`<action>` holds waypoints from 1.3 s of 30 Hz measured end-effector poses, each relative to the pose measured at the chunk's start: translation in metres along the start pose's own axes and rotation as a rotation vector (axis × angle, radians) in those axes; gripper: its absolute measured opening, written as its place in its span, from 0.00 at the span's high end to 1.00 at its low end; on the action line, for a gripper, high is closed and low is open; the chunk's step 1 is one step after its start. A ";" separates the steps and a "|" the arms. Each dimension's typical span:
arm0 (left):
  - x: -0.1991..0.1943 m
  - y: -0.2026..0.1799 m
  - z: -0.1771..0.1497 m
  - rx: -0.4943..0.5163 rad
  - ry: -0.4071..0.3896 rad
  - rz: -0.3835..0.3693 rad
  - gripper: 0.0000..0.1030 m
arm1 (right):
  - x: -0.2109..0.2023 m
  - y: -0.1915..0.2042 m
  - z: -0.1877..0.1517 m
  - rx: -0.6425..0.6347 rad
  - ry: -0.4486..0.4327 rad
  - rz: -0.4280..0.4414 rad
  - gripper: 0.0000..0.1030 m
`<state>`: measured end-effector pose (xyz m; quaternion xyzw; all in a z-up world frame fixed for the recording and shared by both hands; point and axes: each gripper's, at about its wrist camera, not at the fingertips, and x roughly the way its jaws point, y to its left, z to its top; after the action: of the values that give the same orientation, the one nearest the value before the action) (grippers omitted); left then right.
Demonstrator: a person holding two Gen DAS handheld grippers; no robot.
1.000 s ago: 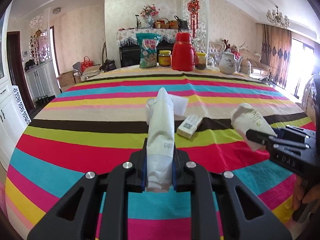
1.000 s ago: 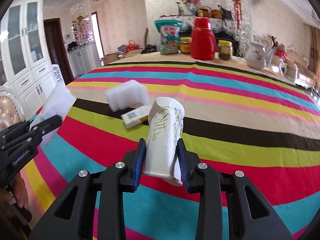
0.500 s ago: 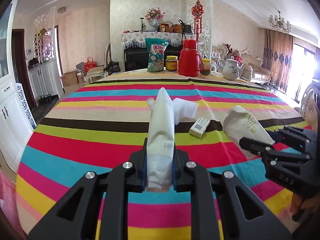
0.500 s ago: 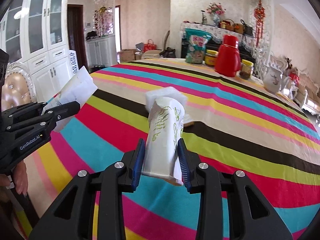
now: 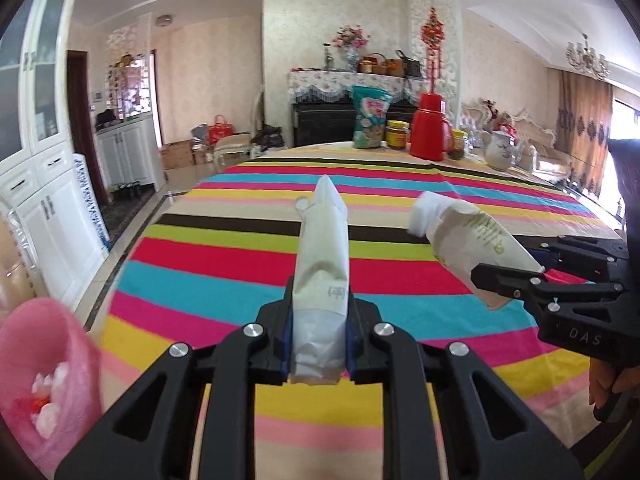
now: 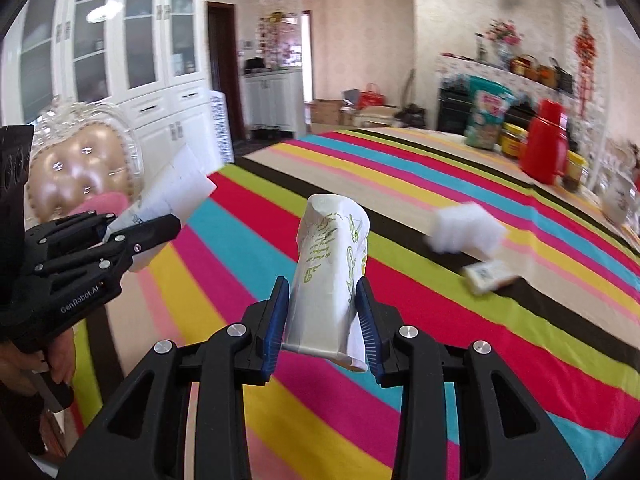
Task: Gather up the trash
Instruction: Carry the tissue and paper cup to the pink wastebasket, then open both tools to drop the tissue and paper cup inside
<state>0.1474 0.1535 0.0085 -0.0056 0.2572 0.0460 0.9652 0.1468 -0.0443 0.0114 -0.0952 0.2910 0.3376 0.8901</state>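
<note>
The white paper wrapper (image 5: pixel 320 264) is clamped upright between the jaws of the left gripper (image 5: pixel 319 344). The crushed paper cup (image 6: pixel 328 276) with green print is clamped between the jaws of the right gripper (image 6: pixel 325 330). Both items are held clear of the table (image 5: pixel 224 276).

Change over the last second: both grippers have swung toward the left edge of the table. A pink trash bag (image 5: pixel 48 380), absent from the earlier left wrist views, now shows at the lower left of that view, below the table edge, with scraps inside. In the right wrist view its pink rim shows just behind the left gripper.

Status: both items are in transit to the bag; release is judged to be the next step. A white foam piece (image 6: pixel 464 228) and a small carton (image 6: pixel 490 276) remain on the table, touching or nearly so, and are judged to need a further trip.
</note>
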 end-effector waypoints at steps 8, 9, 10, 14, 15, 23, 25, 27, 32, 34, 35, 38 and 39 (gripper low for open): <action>-0.042 0.072 -0.023 -0.066 0.004 0.095 0.80 | 0.022 0.066 0.023 -0.077 0.006 0.124 0.67; -0.048 0.080 -0.027 -0.072 0.002 0.112 0.80 | 0.025 0.077 0.026 -0.092 0.005 0.141 0.67; -0.053 0.087 -0.031 -0.077 0.001 0.126 0.80 | 0.028 0.088 0.029 -0.107 0.004 0.158 0.67; -0.073 0.122 -0.044 -0.111 0.011 0.181 0.80 | 0.043 0.122 0.038 -0.145 0.010 0.226 0.67; -0.076 0.130 -0.046 -0.117 0.013 0.194 0.80 | 0.047 0.131 0.040 -0.154 0.013 0.243 0.67; -0.105 0.202 -0.069 -0.191 0.018 0.305 0.80 | 0.076 0.204 0.045 -0.227 0.053 0.356 0.65; -0.105 0.226 -0.074 -0.230 0.036 0.321 0.80 | 0.084 0.225 0.047 -0.254 0.062 0.384 0.65; -0.104 0.244 -0.080 -0.256 0.047 0.325 0.80 | 0.094 0.242 0.052 -0.271 0.070 0.407 0.65; -0.097 0.287 -0.096 -0.333 0.090 0.346 0.78 | 0.114 0.274 0.064 -0.278 0.091 0.472 0.64; -0.092 0.300 -0.103 -0.361 0.103 0.364 0.78 | 0.125 0.286 0.071 -0.272 0.106 0.496 0.63; -0.092 0.305 -0.105 -0.368 0.106 0.372 0.78 | 0.131 0.292 0.075 -0.266 0.114 0.506 0.63; -0.088 0.316 -0.112 -0.403 0.109 0.383 0.77 | 0.143 0.305 0.084 -0.262 0.130 0.525 0.62; -0.088 0.318 -0.113 -0.407 0.111 0.384 0.76 | 0.147 0.309 0.087 -0.260 0.138 0.539 0.61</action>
<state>-0.0133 0.4583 -0.0420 -0.1529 0.2915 0.2782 0.9024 0.0722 0.3010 0.0044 -0.1502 0.3200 0.5887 0.7270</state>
